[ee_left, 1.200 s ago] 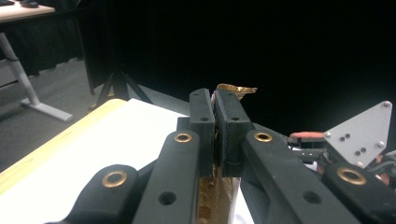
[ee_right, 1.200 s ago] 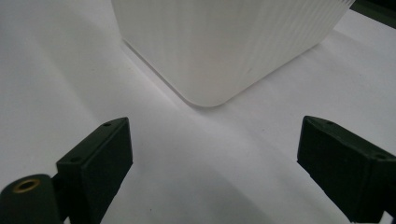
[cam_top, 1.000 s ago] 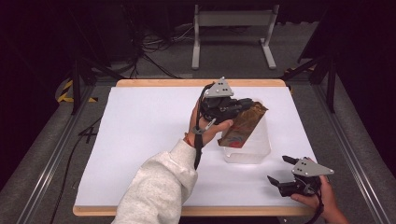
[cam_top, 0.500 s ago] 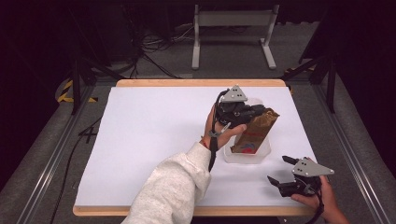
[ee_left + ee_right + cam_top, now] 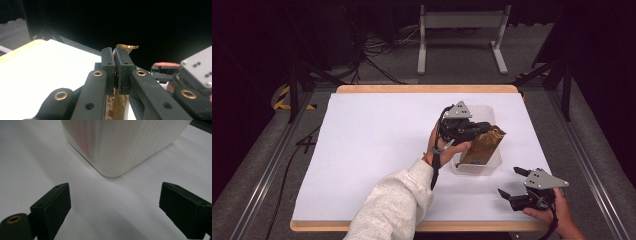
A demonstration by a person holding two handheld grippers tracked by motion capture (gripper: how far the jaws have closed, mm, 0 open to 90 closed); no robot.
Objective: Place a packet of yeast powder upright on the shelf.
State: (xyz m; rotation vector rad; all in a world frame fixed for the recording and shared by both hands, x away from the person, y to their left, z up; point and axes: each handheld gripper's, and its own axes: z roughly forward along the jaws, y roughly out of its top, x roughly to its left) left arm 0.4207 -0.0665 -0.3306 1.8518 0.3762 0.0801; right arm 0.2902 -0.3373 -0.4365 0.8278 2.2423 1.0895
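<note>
A gold and brown foil packet (image 5: 482, 145) leans tilted in a clear plastic tub (image 5: 492, 167) at the right middle of the white table. My left gripper (image 5: 479, 129) is shut on the packet's upper part; in the left gripper view the jaws press together on the packet (image 5: 126, 47), whose gold top sticks out above them. My right gripper (image 5: 510, 183) rests near the table's front right corner, open, with nothing between its jaws. In the right gripper view the tub (image 5: 120, 142) stands a short way ahead of the open right gripper (image 5: 115, 202).
The white sheet (image 5: 362, 150) covers a wooden-edged table (image 5: 422, 89). A grey metal stand (image 5: 459, 30) and cables lie on the floor behind it. Dark rails run along both sides.
The left gripper has carried the packet right and down, so its lower end now sits inside the tub. The right gripper has stayed put.
</note>
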